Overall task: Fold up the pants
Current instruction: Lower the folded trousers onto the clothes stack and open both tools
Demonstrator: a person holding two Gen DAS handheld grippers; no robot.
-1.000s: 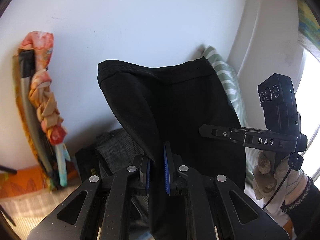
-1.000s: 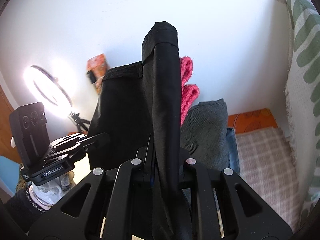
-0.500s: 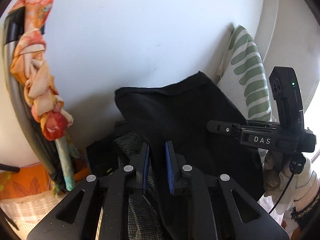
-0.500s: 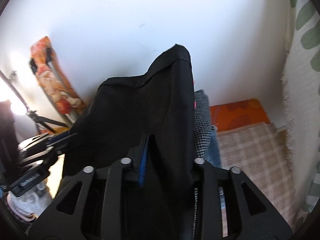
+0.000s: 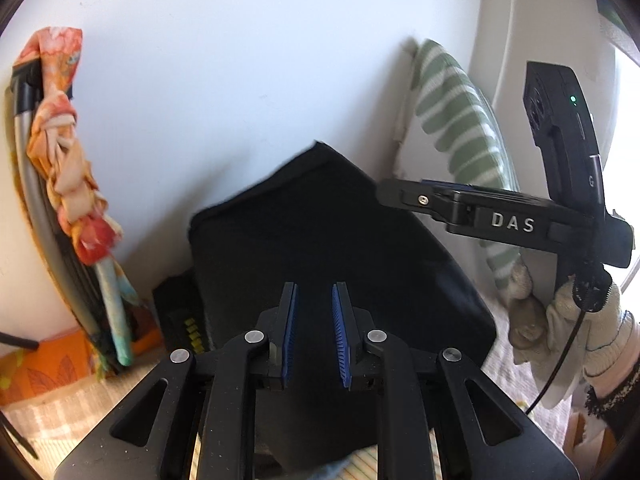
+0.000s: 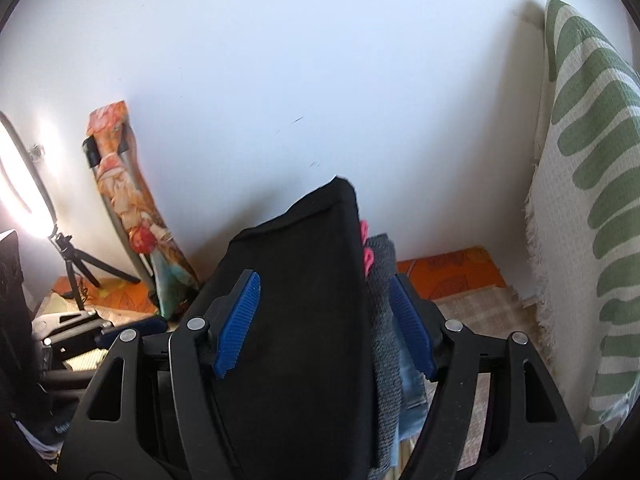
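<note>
From the left wrist camera, the left claw (image 5: 314, 334) has its two blue pads a little way apart. The black pants (image 5: 332, 248) lie folded just past the tips and under them, and the pads do not press on the cloth, so this claw is let go. The pants rest in a flat dark bundle by the white wall (image 5: 240, 60). A small black box (image 5: 178, 320) with yellow marks sits just left of the pants. A flowery cloth (image 5: 68, 184) is tied round a pole that leans on the wall at the left. A green striped blanket (image 5: 460, 128) hangs at the right. The right claw (image 5: 404, 194) reaches in from the right, and a hand in a white glove (image 5: 560, 320) holds it.

From the right wrist camera, the right claw (image 6: 324, 320) has just been opening, and its blue pads stand wide. The pants (image 6: 300, 320) lie between them, but the pads do not squeeze the cloth, so it is let go too. A grey garment (image 6: 384, 312) and blue jeans (image 6: 412, 384) lie right beside the pants, with a bit of pink cloth (image 6: 366, 256) peeking out behind. A bright ring light (image 6: 24, 184) stands on a small tripod at the left. An orange mat (image 6: 452, 272) lies by the wall.
</note>
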